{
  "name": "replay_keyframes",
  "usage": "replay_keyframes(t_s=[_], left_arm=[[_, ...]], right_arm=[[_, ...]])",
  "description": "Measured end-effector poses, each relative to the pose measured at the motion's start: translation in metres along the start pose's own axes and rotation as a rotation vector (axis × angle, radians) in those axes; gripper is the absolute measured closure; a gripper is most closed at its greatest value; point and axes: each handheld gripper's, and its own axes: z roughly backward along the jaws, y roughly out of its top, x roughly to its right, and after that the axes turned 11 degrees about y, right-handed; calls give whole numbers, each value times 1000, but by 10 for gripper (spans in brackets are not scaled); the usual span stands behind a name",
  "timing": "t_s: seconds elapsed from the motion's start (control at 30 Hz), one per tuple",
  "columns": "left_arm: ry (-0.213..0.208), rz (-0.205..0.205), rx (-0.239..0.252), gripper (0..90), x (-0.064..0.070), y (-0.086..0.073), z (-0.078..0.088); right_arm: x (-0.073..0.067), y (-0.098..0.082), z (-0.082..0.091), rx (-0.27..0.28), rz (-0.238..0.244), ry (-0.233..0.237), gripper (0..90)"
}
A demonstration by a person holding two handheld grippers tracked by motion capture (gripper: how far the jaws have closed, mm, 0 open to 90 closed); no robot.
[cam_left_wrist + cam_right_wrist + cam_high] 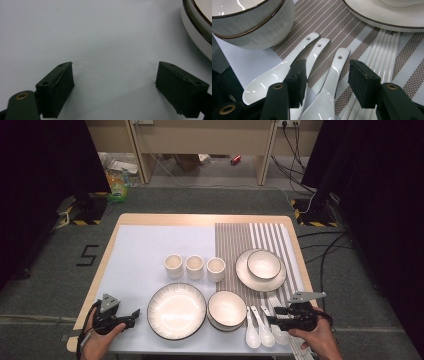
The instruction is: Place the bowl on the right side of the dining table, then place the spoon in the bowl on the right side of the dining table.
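Three white ceramic spoons (264, 327) lie side by side at the front of the striped placemat (240, 240). My right gripper (272, 317) hovers over them, held by a hand at the front right. In the right gripper view its jaws (328, 82) stand open on either side of the rightmost spoon's handle (337, 67), with the pads clear of it. The other two spoons (284, 67) lie to its left. My left gripper (134, 315) rests at the front left. It (115, 85) is open over the bare white mat, with nothing between its fingers.
A large plate (176, 310) and stacked bowls (226, 309) sit between the grippers. Behind them stand three cups (194, 267), and a bowl on a plate (245, 277) is at the right. White chopsticks (384, 50) lie right of the spoons. The plate's rim (197, 27) is near the left gripper.
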Motion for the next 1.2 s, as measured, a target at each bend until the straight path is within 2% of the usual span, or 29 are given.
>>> replay_keyframes(t_s=[0.43, 0.9, 1.2], left_arm=[[7, -5, 4, 139, 0, 0, 0], [7, -6, 5, 139, 0, 0, 0], [9, -10, 7, 139, 1, 0, 0]], right_arm=[[4, -3, -1, -8, -16, 1, 491], [3, -3, -6, -25, -10, 2, 511], [3, -6, -11, -53, -13, -2, 543]])
